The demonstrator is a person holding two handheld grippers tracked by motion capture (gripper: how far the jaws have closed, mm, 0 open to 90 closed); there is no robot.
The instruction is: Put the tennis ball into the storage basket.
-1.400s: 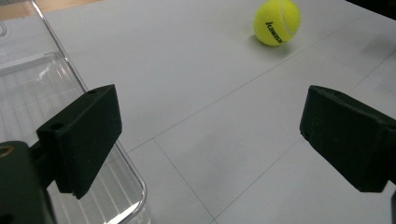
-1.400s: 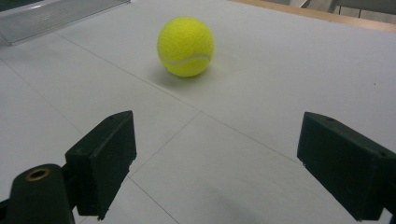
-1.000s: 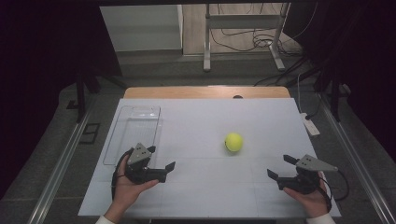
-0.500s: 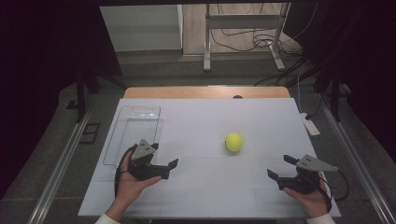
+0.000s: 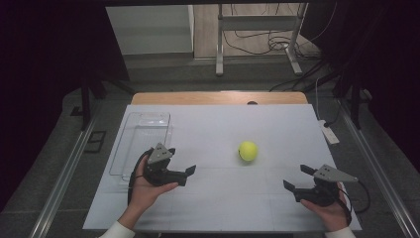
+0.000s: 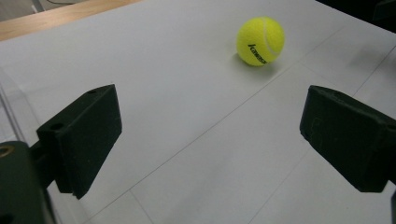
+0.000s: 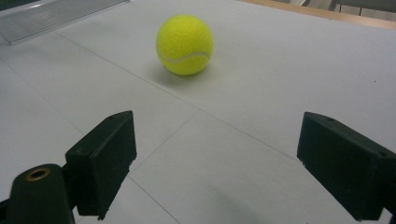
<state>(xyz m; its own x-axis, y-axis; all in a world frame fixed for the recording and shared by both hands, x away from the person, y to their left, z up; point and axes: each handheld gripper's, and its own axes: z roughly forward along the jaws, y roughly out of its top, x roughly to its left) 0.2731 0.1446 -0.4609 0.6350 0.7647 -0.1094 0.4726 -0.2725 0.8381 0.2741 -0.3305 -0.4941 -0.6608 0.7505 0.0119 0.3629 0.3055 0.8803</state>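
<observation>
Centrally, a ball (image 5: 248, 150) is seen at rest on the surface (image 5: 223, 198), between the two grippers and farther from the person than either. The left gripper (image 5: 187, 173) is held low over the surface, just beside a tray (image 5: 146, 130) that lies along the left edge; its jaws are spread wide, nothing is held between them, and they are pointed to the right, roughly toward the ball. The ball is placed well apart from this gripper, ahead of it and to its right. In the left gripper view the ball (image 6: 260, 41) is shown beyond the jaws, toward the upper right, with dark lettering and a white seam facing the camera; bare surface (image 6: 187, 140) lies between the jaws, and a clear edge of the tray (image 6: 11, 116) is caught at the far left.

The right gripper (image 5: 295, 179) is held near the front right corner of the surface, its jaws likewise parted wide and empty, and turned to the left. The ball lies ahead of it and to its left, well apart. In the right gripper view the ball (image 7: 185, 45) is shown beyond the gap, nearer the left jaw's side, with its white seam curving across the front; the tray (image 7: 51, 16) is glimpsed at the upper left.
</observation>
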